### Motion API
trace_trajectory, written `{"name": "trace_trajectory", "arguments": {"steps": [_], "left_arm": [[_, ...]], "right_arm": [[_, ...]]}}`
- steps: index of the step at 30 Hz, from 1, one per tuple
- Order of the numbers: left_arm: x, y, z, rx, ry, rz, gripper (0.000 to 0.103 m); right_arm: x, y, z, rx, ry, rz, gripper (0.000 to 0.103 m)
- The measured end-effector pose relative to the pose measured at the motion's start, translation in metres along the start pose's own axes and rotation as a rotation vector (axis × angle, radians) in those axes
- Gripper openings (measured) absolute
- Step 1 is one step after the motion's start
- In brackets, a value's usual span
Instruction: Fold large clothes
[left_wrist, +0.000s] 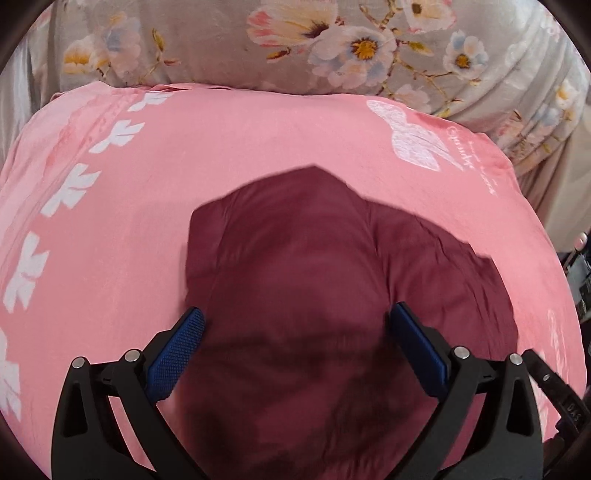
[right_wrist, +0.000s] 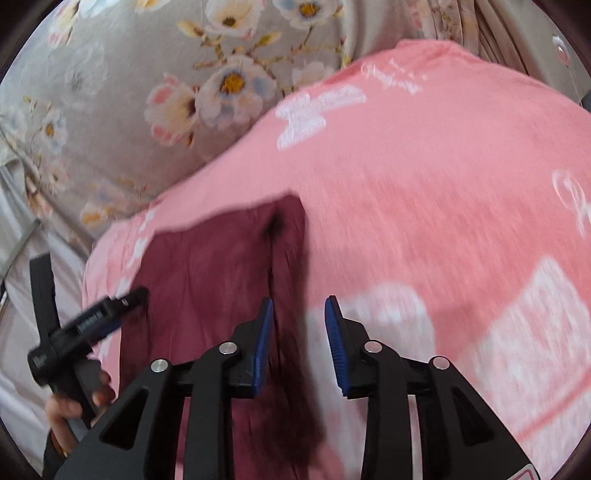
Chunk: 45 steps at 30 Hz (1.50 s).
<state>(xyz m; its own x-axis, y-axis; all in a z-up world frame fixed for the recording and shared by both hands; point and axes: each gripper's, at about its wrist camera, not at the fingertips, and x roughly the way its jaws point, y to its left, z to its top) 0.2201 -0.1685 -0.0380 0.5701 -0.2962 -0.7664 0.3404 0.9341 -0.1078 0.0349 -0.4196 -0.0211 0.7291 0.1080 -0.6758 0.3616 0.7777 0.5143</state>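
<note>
Lying on the pink sheet (left_wrist: 258, 140), the maroon garment (left_wrist: 314, 277) looks already gathered into a fairly compact shape, so I would judge the fold to be well along, though blur hides the layers and I cannot say how many folds are in. Edges look uneven at the upper end, so squaring up or another fold may be left.

In the left wrist view the garment fills the lower middle of the frame, and the left hand-held gripper (left_wrist: 297, 319) stands wide apart astride it, pads just above the cloth, clamping nothing.

In the right wrist view the garment (right_wrist: 207, 280) runs from centre to lower left; the right hand-held gripper (right_wrist: 299, 306) is parted over its right edge, one pad on the maroon side, the other over pink sheet. At upper left lies a floral quilt (right_wrist: 110, 92).
</note>
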Motion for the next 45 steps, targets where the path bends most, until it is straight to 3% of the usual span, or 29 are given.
{"name": "trace_trajectory", "arguments": {"steps": [4, 7, 9, 11, 14, 17, 22, 24, 26, 29, 30, 31, 35, 38, 40, 41, 45], "left_arm": [[-0.015, -0.001, -0.032, 0.028, 0.065, -0.011, 0.098], [-0.02, -0.003, -0.052, 0.066, 0.088, 0.033, 0.098], [-0.023, 0.002, -0.061, 0.048, 0.101, 0.023, 0.098], [-0.021, 0.01, -0.066, 0.008, 0.13, 0.001, 0.098], [-0.018, 0.02, -0.072, -0.042, 0.16, -0.023, 0.098], [-0.02, 0.016, -0.077, -0.012, 0.147, 0.001, 0.098], [-0.026, -0.001, -0.082, 0.108, 0.097, 0.105, 0.098], [-0.026, -0.001, -0.083, 0.115, 0.095, 0.114, 0.098], [-0.024, 0.003, -0.083, 0.092, 0.104, 0.099, 0.098], [-0.025, 0.008, -0.083, 0.088, 0.113, 0.091, 0.098], [-0.025, 0.008, -0.083, 0.092, 0.111, 0.093, 0.098], [-0.025, 0.007, -0.083, 0.094, 0.108, 0.096, 0.098], [-0.024, 0.007, -0.083, 0.091, 0.104, 0.107, 0.098], [-0.025, 0.004, -0.084, 0.099, 0.102, 0.114, 0.098], [-0.024, 0.002, -0.084, 0.096, 0.106, 0.113, 0.098], [-0.024, 0.001, -0.084, 0.095, 0.107, 0.112, 0.098], [-0.023, 0.002, -0.083, 0.094, 0.107, 0.109, 0.098]], "right_arm": [[-0.009, 0.005, -0.031, -0.025, 0.064, 0.055, 0.037], [-0.003, 0.009, -0.046, -0.045, 0.08, 0.025, 0.041], [-0.002, 0.007, -0.051, -0.034, 0.083, 0.024, 0.032], [-0.005, 0.007, -0.053, -0.037, 0.071, 0.017, 0.008], [-0.016, 0.002, -0.056, -0.026, 0.047, 0.01, 0.004], [-0.019, -0.007, -0.062, 0.008, 0.058, 0.006, 0.003], [-0.01, -0.024, -0.086, 0.076, 0.107, -0.055, 0.0], [-0.011, -0.031, -0.088, 0.098, 0.094, -0.019, 0.0], [-0.012, -0.026, -0.085, 0.077, 0.1, -0.041, 0.0], [-0.035, -0.014, -0.082, 0.023, 0.008, -0.095, 0.0], [-0.047, -0.008, -0.079, 0.006, -0.042, -0.087, 0.003], [-0.054, -0.003, -0.076, -0.009, -0.074, -0.077, 0.012], [-0.057, 0.028, -0.064, -0.132, -0.105, -0.059, 0.011], [-0.035, 0.05, -0.066, -0.227, -0.047, -0.053, 0.009], [-0.018, 0.055, -0.072, -0.267, -0.028, -0.106, 0.004], [-0.011, 0.05, -0.071, -0.258, -0.027, -0.144, 0.0], [0.008, 0.003, -0.075, -0.104, 0.027, -0.182, 0.0]]}}
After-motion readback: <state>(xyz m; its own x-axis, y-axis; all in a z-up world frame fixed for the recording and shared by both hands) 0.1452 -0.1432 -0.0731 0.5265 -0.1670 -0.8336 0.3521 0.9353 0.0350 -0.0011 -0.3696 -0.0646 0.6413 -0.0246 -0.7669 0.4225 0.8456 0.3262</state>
